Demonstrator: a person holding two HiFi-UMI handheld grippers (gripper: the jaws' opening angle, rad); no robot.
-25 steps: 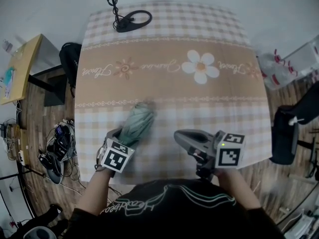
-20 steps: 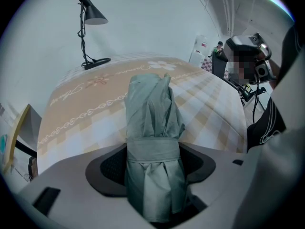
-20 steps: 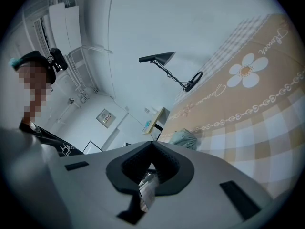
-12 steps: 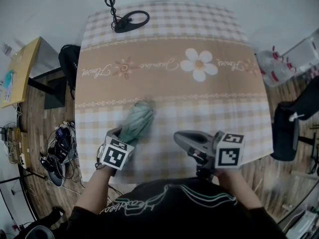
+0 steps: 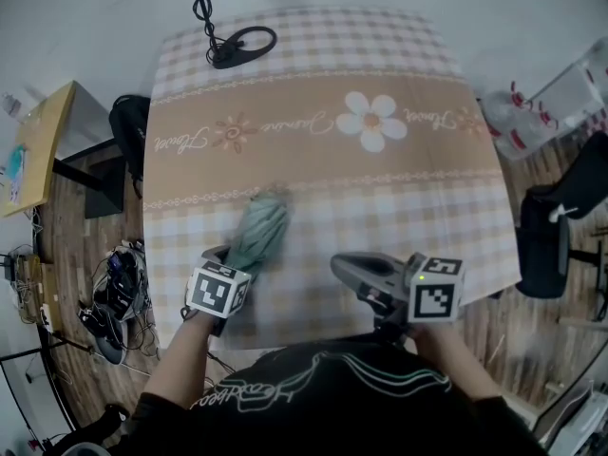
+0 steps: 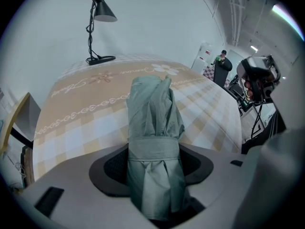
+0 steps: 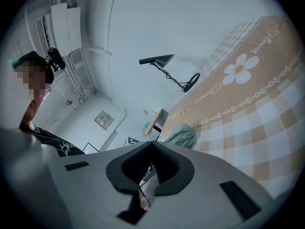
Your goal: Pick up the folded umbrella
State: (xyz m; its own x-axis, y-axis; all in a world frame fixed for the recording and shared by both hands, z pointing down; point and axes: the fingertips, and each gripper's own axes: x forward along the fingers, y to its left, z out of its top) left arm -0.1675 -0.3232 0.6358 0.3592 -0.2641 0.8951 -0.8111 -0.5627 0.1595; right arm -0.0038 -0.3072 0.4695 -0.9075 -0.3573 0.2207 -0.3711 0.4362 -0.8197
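Note:
The folded umbrella (image 5: 259,233), pale green with a strap round it, lies on the checked tablecloth (image 5: 399,207) near the front left. My left gripper (image 5: 236,257) points steeply down over its near end. In the left gripper view the umbrella (image 6: 152,109) fills the gap of the left gripper (image 6: 154,151). The jaws have just been closing, and both dark pads (image 6: 114,168) touch its sides. My right gripper (image 5: 339,265) hovers to the right, apart from the umbrella, with its jaws together and empty. From the right gripper (image 7: 151,142) the umbrella (image 7: 183,136) shows off to the side.
A black desk lamp (image 5: 236,44) stands at the table's far left edge. Left of the table are a wooden side table (image 5: 33,150) and tangled cables (image 5: 109,288) on the floor. A dark chair (image 5: 541,255) and plastic bags (image 5: 518,122) sit to the right.
The left gripper has stayed over the umbrella's near end. The right gripper has barely moved. The head view has shifted slightly.

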